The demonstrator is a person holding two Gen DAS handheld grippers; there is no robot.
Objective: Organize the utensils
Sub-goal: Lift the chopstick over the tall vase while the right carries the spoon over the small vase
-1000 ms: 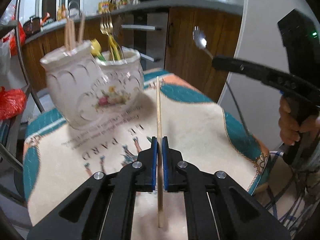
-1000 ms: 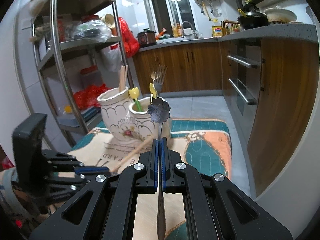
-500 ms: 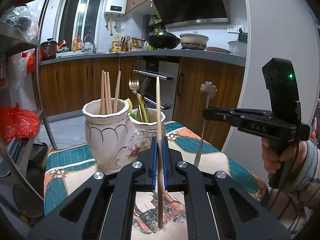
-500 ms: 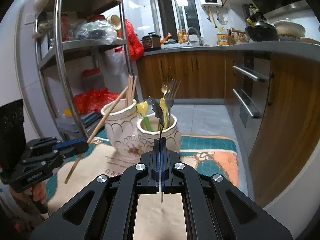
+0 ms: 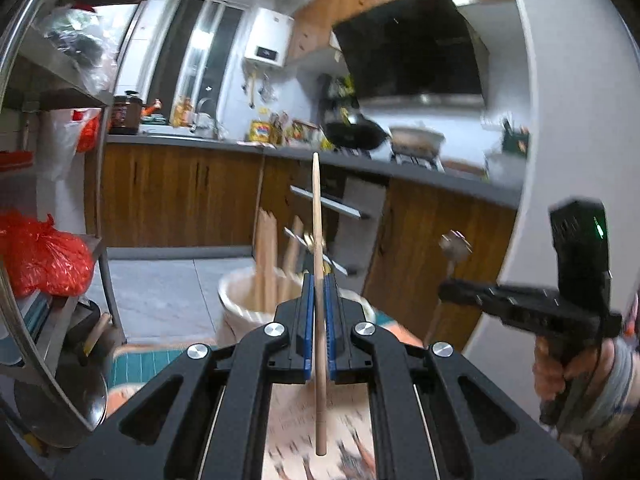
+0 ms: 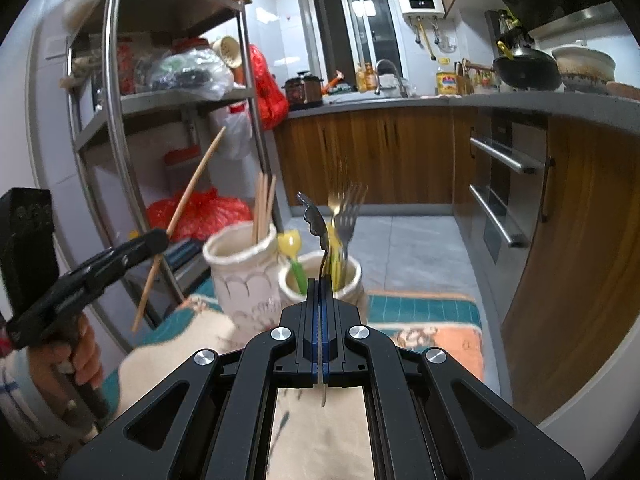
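Here, left gripper [image 5: 318, 292] clenched on a single chopstick [image 5: 317, 216], held nearly upright just above and in front of the taller jar [image 6: 240, 276]. Right gripper [image 6: 320, 300] clamped on a metal spoon [image 6: 316, 220], bowl end up, just over the shorter jar [image 6: 352, 276] beside the taller jar. Only in right wrist view: forks [image 6: 346, 216] and a yellow utensil [image 6: 290, 242] in the shorter jar, more chopsticks [image 6: 262, 204] in the taller jar, patterned cloth [image 6: 424, 312] under both, left hand [image 6: 76, 360]. Only in left wrist view: right hand [image 5: 576, 372] on its handle, right of the taller jar, blurred.
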